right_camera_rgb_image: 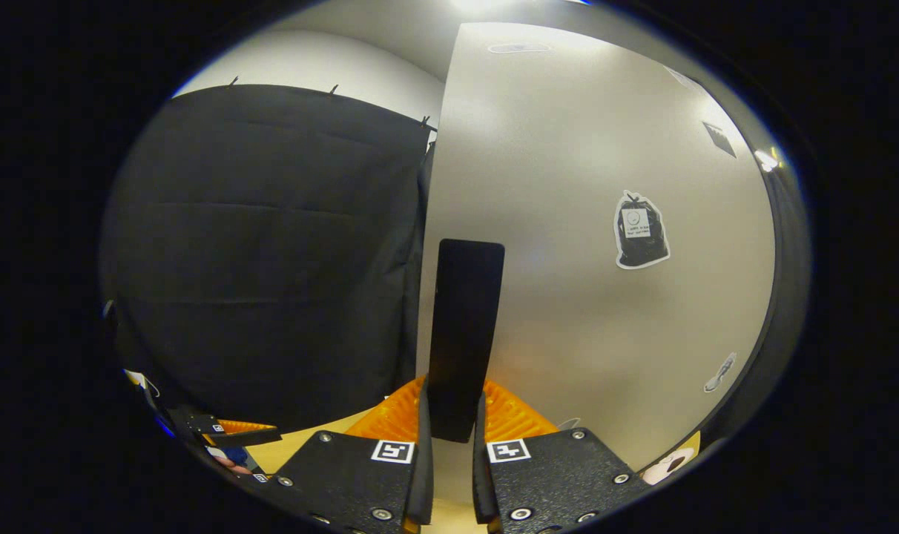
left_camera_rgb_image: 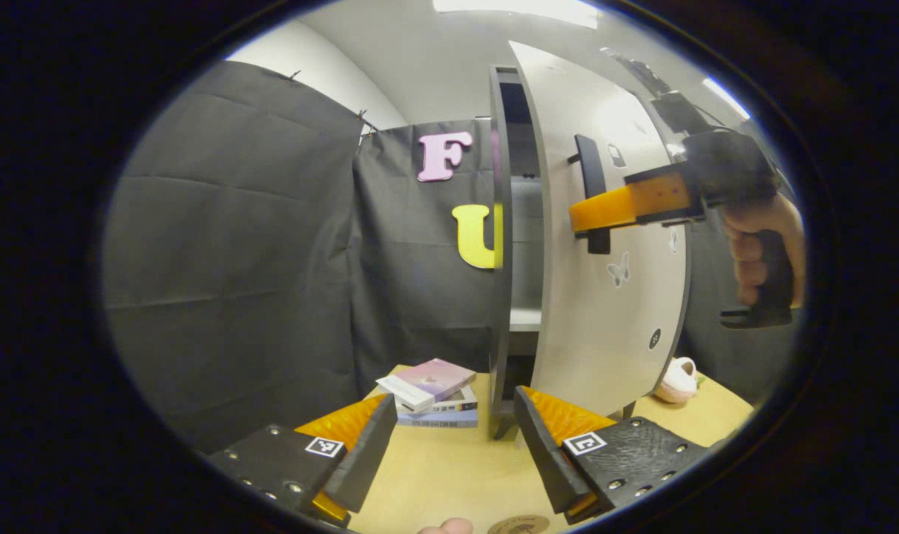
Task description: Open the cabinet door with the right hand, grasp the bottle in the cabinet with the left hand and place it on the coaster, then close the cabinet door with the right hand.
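The cabinet door (left_camera_rgb_image: 613,245) stands ajar, its upright handle (right_camera_rgb_image: 464,334) clamped between the right gripper (right_camera_rgb_image: 453,430) fingers. The left gripper (left_camera_rgb_image: 449,437), jaws spread and empty, faces the opening at twelve o'clock; the bottle cannot be made out inside.

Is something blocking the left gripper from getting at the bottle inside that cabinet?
Yes, the cabinet door is only partly open and covers most of the opening ahead of the left gripper. The right gripper is shut on the door handle.
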A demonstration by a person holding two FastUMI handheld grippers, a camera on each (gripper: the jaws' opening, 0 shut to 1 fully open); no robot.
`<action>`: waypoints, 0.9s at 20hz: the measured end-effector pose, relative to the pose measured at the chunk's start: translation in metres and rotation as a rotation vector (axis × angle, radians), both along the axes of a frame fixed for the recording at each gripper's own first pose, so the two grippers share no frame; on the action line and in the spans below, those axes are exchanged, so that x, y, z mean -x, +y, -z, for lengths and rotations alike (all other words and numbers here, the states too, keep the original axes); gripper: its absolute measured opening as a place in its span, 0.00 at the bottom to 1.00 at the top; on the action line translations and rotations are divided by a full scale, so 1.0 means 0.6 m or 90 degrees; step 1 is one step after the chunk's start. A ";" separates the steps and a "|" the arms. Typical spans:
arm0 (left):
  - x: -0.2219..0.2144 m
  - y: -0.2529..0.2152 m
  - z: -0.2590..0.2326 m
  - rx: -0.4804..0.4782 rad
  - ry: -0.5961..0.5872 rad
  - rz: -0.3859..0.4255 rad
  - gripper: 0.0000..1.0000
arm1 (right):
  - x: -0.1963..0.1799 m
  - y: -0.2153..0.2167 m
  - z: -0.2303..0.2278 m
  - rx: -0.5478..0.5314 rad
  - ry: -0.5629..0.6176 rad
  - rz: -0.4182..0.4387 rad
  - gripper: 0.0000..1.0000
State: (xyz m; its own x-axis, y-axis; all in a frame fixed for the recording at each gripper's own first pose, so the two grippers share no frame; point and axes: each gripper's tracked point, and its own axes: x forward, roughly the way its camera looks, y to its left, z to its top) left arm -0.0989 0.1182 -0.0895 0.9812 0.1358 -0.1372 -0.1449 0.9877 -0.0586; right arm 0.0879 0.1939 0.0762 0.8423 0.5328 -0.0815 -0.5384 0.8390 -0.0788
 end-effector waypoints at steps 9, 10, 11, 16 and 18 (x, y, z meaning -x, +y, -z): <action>0.046 -0.122 -0.067 -0.028 -0.005 0.011 0.96 | 0.018 -0.041 0.009 -0.018 0.024 -0.057 0.22; 0.052 -0.139 -0.076 -0.028 -0.006 0.017 0.91 | 0.027 -0.047 0.008 -0.019 0.027 -0.057 0.22; 0.061 -0.158 -0.077 -0.025 -0.005 0.024 0.91 | 0.034 -0.055 0.008 -0.021 0.031 -0.054 0.21; 0.083 -0.222 -0.102 -0.028 -0.012 0.048 0.91 | 0.058 -0.097 0.005 -0.023 0.030 -0.010 0.22; 0.086 -0.247 -0.108 -0.036 -0.005 0.054 0.91 | 0.057 -0.112 0.007 -0.021 0.026 0.028 0.22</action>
State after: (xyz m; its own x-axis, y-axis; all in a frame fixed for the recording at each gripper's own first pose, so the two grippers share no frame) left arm -0.1507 -0.0302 -0.0247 0.9904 0.0598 -0.1246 -0.0607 0.9981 -0.0036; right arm 0.0535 0.1268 0.0720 0.8616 0.4978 -0.0998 -0.5026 0.8640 -0.0300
